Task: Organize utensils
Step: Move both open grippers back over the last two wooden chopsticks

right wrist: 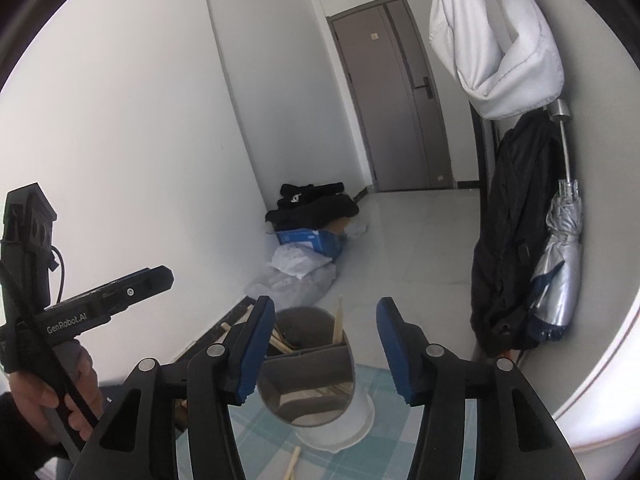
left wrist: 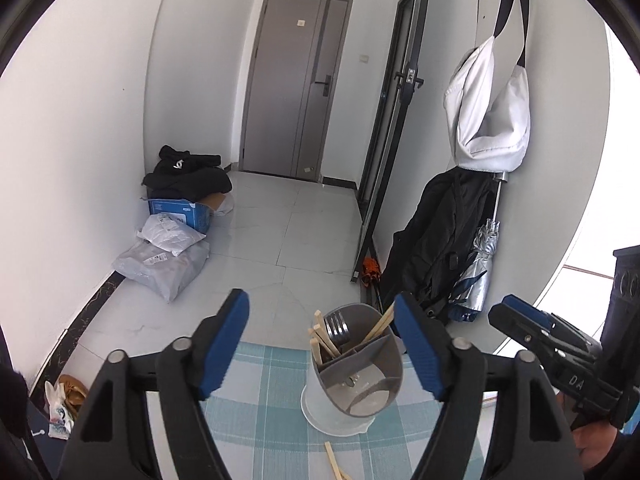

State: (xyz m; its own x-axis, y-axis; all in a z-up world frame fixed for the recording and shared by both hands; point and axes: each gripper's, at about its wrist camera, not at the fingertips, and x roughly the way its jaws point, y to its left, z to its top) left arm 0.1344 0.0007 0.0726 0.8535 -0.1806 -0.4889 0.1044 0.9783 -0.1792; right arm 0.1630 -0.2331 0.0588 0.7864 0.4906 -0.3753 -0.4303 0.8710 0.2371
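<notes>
A grey and white utensil holder (left wrist: 352, 376) with divided compartments stands on the checked tablecloth (left wrist: 264, 400). It holds several wooden chopsticks (left wrist: 322, 340) and metal forks (left wrist: 337, 326). A loose wooden chopstick (left wrist: 334, 460) lies on the cloth in front of it. My left gripper (left wrist: 322, 340) is open and empty, held above and just before the holder. My right gripper (right wrist: 326, 348) is open and empty, straddling the holder (right wrist: 316, 376) from above. Chopsticks (right wrist: 340, 322) stick up from its back compartments, and another loose one (right wrist: 292, 464) lies on the cloth.
The right gripper shows at the right in the left wrist view (left wrist: 560, 348), and the left gripper at the left in the right wrist view (right wrist: 100, 304). A black jacket (left wrist: 436, 240), an umbrella (left wrist: 480, 264) and a white bag (left wrist: 488, 108) hang at the right. Boxes and parcels (left wrist: 168, 240) lie on the floor.
</notes>
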